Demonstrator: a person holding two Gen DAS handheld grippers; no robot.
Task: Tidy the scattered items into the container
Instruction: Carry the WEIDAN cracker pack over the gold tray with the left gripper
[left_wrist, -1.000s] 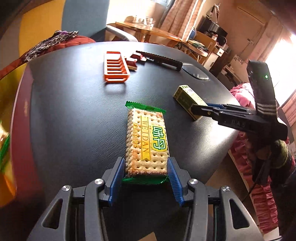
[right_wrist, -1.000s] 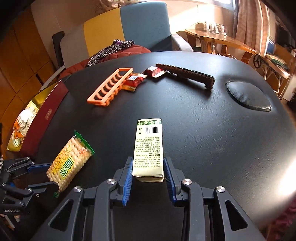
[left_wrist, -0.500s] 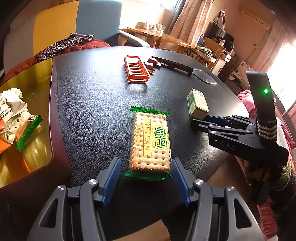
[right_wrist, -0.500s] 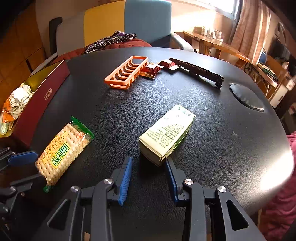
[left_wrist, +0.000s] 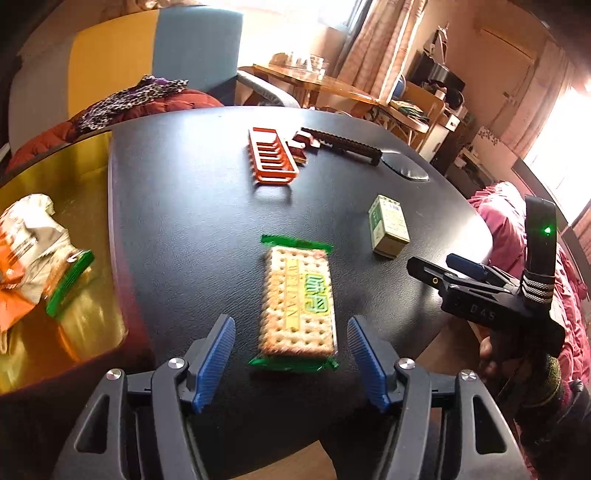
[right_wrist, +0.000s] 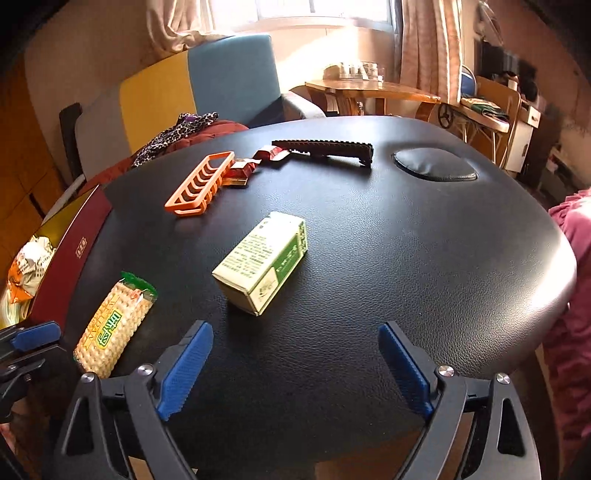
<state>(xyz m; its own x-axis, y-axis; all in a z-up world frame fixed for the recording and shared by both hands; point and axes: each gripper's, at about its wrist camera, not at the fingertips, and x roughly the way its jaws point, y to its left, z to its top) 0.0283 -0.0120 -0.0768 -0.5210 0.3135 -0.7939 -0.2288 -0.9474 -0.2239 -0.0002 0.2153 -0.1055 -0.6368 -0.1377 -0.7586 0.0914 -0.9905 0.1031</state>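
Observation:
A cracker packet (left_wrist: 297, 299) with green ends lies flat on the black table (left_wrist: 192, 206). Its near end sits between the jaws of my left gripper (left_wrist: 290, 323), which are opening, and the blue pads stand clear of it. A green and white carton (right_wrist: 264, 260) lies diagonally on the table, just ahead of my right gripper (right_wrist: 295, 328). Those jaws are opening wide with nothing between them. The container, a dark red box with a gold inside (left_wrist: 74, 177), sits at the table's left edge and holds crumpled wrappers (left_wrist: 29, 251).
An orange plastic rack (right_wrist: 199, 184), small red packets (right_wrist: 240, 170) and a black ridged bar (right_wrist: 325, 147) lie at the far side of the table. A round pad (right_wrist: 434, 166) sits at the far right. Chairs and a wooden table stand behind.
Both grippers opened and let go: the left off the cracker packet, the right off the carton, which now lies turned diagonally. Both drew back a little, and the container came into the left view.

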